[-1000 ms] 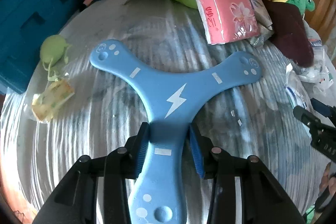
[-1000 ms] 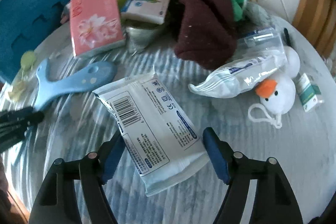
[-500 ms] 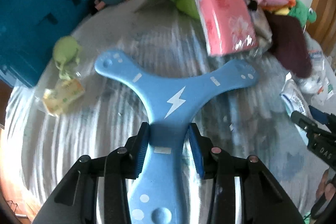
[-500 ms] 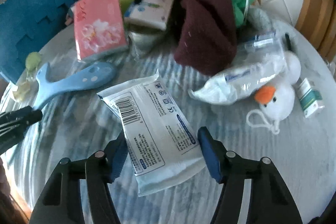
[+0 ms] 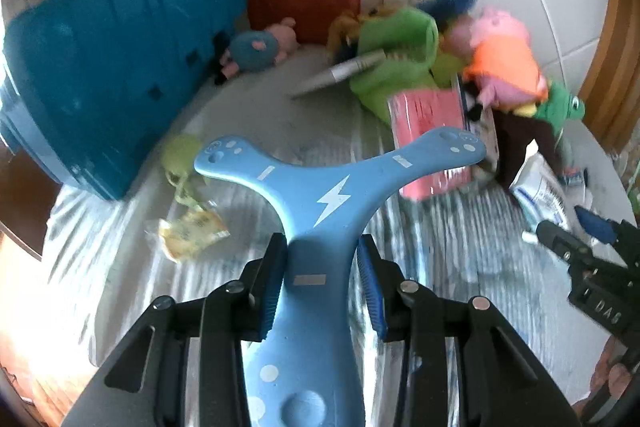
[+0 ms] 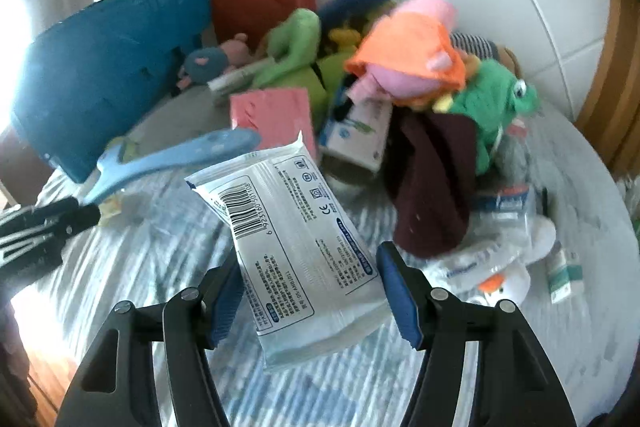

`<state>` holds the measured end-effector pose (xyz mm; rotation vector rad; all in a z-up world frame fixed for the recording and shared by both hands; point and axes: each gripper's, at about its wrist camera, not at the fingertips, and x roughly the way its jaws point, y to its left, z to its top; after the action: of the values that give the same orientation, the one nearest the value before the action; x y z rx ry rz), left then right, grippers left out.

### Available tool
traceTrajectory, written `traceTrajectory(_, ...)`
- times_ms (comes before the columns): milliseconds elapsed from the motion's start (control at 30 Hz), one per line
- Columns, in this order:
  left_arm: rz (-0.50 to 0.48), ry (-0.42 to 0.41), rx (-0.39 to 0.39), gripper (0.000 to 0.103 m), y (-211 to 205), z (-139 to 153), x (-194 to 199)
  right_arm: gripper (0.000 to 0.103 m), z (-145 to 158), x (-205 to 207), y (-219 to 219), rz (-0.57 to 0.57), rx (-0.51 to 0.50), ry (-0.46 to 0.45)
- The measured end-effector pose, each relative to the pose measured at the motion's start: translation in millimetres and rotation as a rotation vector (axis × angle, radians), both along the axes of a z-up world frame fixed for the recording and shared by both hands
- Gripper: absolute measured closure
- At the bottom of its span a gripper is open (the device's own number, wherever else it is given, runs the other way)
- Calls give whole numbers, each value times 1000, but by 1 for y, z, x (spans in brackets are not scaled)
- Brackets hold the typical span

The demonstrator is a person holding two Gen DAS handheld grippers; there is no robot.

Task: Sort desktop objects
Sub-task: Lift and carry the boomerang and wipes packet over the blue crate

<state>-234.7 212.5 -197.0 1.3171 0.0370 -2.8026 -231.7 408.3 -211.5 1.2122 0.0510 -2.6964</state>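
Observation:
My left gripper (image 5: 322, 283) is shut on one arm of a blue three-armed boomerang (image 5: 332, 199) with a white lightning mark, held lifted above the table. The boomerang also shows in the right wrist view (image 6: 176, 155). My right gripper (image 6: 310, 291) is shut on a white wet-wipes packet (image 6: 288, 227) with a barcode, held tilted above the table. That packet also shows at the right of the left wrist view (image 5: 540, 191).
A blue crate (image 5: 108, 87) stands at the left, a red bag (image 5: 304, 3) at the back. A pile of plush toys (image 6: 404, 63), a pink tissue pack (image 6: 276, 119) and a maroon cloth (image 6: 432, 187) fill the back. A yellow-green toy (image 5: 182, 163) lies near the crate.
Both grippers have risen and tilted up with their objects. The boomerang and the wipes packet have come off the table, and the back wall now shows.

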Motion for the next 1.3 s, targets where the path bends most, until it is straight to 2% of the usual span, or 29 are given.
traceTrajectory(133,21,55,-7,67,-6,30,4,39,24,-2,-16,38,-2,42)
traceTrajectory(467,88,191,-23,67,-35,103,14,39,105,-11,-60,136,2,183)
traceTrajectory(800,176,293,-51,67,-105,153,34,39,160,-16,-129,207,-4,294)
traceTrajectory(867,148,307,-7,67,-123,162,38,39,168,-15,-148,218,-7,309)
traceTrajectory(933,126,333,-23,69,-133,171,42,39,175,-16,-169,222,-4,323)
traceTrajectory(1000,99,353,-24,77,-139,181,44,39,180,-16,-184,214,-3,331)
traceTrajectory(1033,87,359,-36,78,-142,187,44,39,183,-17,-189,202,-3,334)
traceTrajectory(1133,37,384,-60,80,-145,201,38,40,192,-16,-196,172,-14,349)
traceTrajectory(1167,17,387,-68,85,-143,202,35,40,195,-16,-196,160,-20,353)
traceTrajectory(1300,-8,362,-57,88,-138,194,24,40,193,-17,-192,148,-39,345)
